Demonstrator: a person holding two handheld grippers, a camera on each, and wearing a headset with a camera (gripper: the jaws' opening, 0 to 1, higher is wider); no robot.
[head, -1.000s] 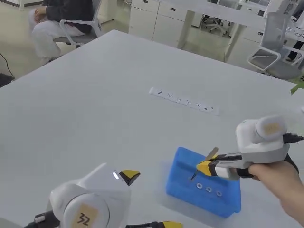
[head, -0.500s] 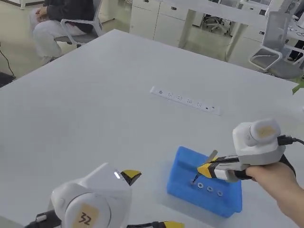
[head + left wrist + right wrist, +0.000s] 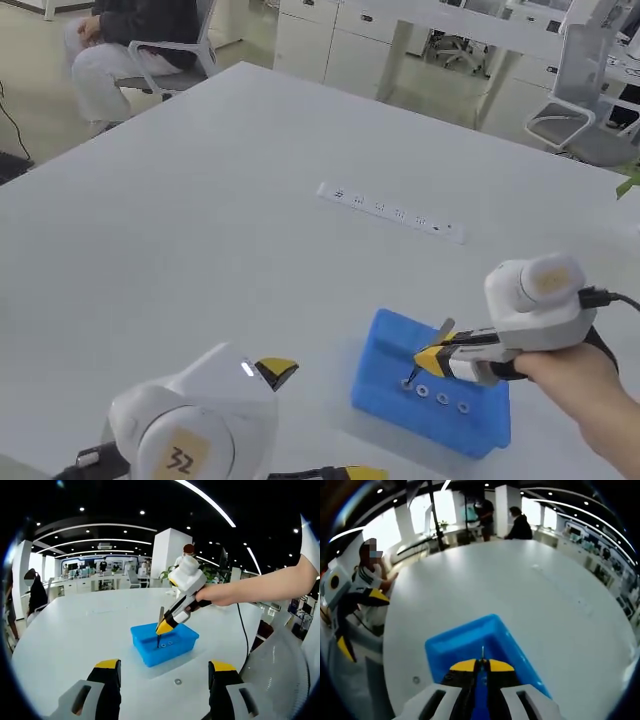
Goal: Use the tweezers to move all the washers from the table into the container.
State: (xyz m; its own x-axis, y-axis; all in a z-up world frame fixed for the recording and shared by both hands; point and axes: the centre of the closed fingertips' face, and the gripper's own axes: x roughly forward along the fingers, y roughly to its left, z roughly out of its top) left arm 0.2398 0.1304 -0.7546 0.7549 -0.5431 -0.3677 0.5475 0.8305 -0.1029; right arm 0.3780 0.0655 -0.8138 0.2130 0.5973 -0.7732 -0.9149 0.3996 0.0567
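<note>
White tabletop in an open-plan office, long white power strip on the far side of the work. Blue rectangular plastic container sits near-right, and three small metal ring washers lie in a row on its floor.

Your right tool is clenched on the thin metal tweezers. Tips point down inside the container, just left of that row. Can't tell if a washer is pinched at the tips, too small.

Left tool is released, jaws wide apart, holding nothing, low at near-left.

One loose washer lies on the tabletop on the near side of the container, between it and the left tool.

My read: drop-off step, task mostly done but not finished.

Next: let go of anything on the tips, lift clear of the container wall, then go for the loose washer. It's flat on a smooth top, so expect it to skid. Come in low on its edge and pinch.
</note>
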